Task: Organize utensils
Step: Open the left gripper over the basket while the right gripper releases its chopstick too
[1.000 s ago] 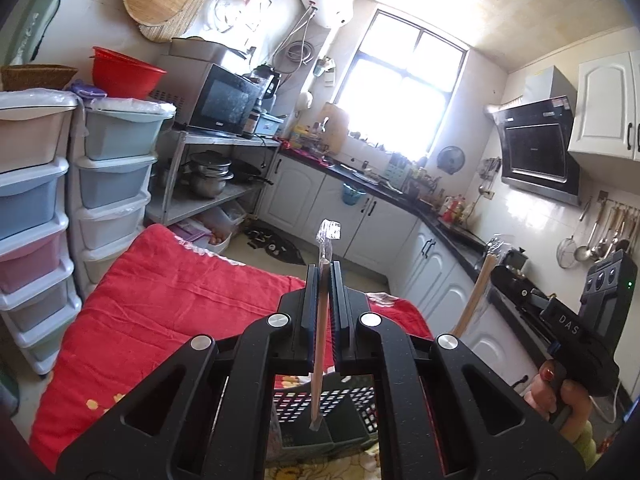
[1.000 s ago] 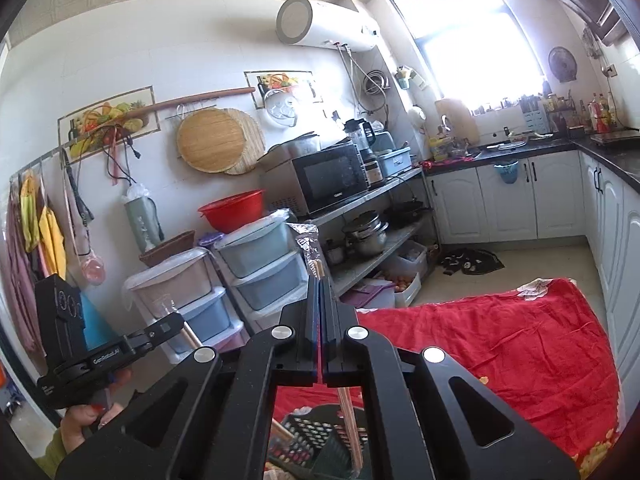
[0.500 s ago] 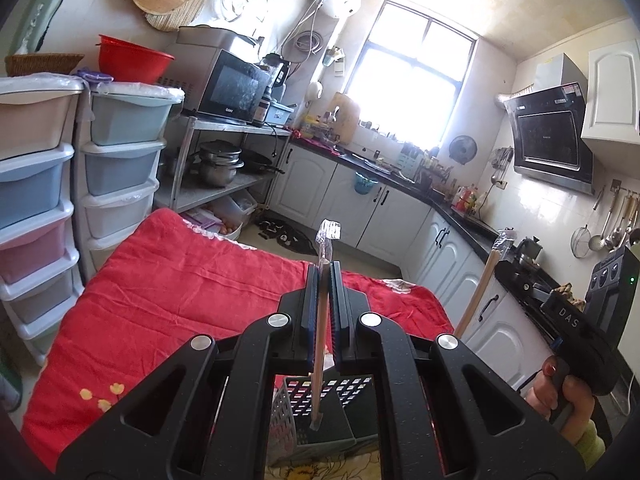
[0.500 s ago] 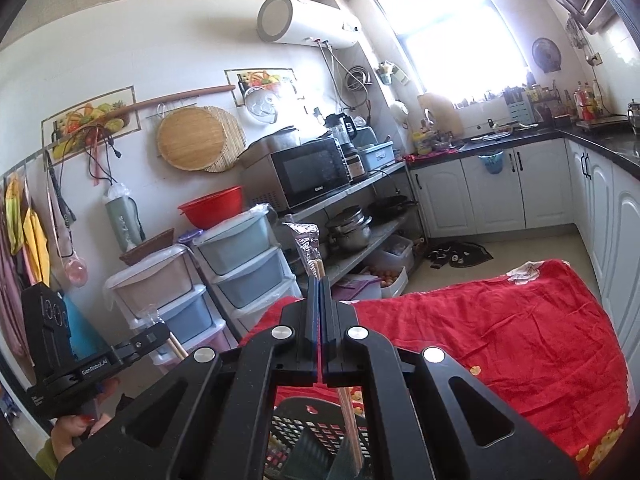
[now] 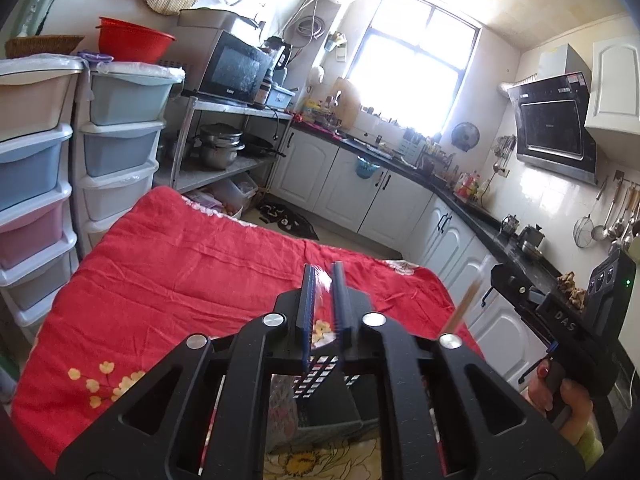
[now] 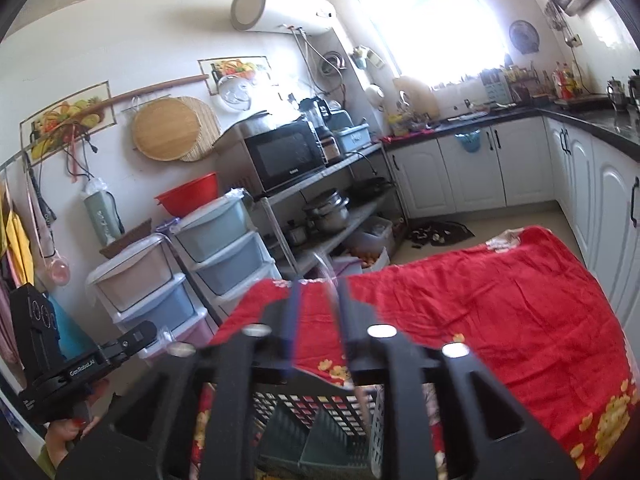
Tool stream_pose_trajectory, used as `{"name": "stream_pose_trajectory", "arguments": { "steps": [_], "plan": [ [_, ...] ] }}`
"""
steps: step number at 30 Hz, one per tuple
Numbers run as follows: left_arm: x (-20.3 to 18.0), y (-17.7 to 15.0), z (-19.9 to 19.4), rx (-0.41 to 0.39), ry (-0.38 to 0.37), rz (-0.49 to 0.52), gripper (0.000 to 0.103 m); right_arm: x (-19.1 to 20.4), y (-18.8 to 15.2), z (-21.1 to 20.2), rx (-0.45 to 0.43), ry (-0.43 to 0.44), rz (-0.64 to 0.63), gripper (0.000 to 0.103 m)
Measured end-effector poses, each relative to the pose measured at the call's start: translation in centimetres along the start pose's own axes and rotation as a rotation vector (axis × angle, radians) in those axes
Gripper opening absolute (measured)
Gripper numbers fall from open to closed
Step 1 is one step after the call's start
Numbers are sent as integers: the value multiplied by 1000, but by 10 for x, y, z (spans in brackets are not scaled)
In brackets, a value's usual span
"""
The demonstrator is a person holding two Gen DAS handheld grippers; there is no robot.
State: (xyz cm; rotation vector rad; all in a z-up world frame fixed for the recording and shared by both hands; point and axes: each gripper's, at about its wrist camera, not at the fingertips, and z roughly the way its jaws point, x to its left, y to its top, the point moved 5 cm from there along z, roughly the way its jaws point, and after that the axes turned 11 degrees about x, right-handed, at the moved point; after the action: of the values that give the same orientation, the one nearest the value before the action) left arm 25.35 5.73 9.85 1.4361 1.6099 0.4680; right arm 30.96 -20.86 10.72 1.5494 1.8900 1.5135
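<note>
Both claws, left (image 5: 322, 276) and right (image 6: 316, 292), have just been opening with wrapped chopsticks (image 6: 326, 276) blurred loose between the jaws, so I hold over the basket (image 6: 320, 420) until they drop clear inside.

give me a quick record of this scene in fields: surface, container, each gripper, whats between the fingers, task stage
surface: red cloth with yellow flowers
container: dark perforated basket, below both grippers
left gripper: fingers have just been opening, now apart
left chopsticks: wrapped, blurred, between the fingers, not pinched
right gripper: fingers have just been opening, now apart
right chopsticks: wrapped, blurred, between the fingers, not pinched
task stage: both pairs apparently released toward the basket
</note>
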Motion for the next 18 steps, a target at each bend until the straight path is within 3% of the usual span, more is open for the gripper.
{"name": "stream_pose_trajectory", "arguments": {
  "steps": [4, 5, 11, 15, 18],
  "plan": [
    [4, -8, -4, -2, 7, -18, 35, -6, -8, -4, 7, -10, 9, 36],
    [6, -9, -6, -4, 6, -23, 36, -8, -11, -6, 10, -14, 13, 40],
    [11, -13, -19, -33, 29, -31, 60, -13, -22, -13, 33, -53, 5, 45],
    [10, -15, -29, -61, 43, -24, 81, -13, -28, -21, 36, -76, -20, 48],
    [9, -17, -33, -79, 52, -16, 89, -13, -33, -26, 39, -92, -37, 51]
  ]
}}
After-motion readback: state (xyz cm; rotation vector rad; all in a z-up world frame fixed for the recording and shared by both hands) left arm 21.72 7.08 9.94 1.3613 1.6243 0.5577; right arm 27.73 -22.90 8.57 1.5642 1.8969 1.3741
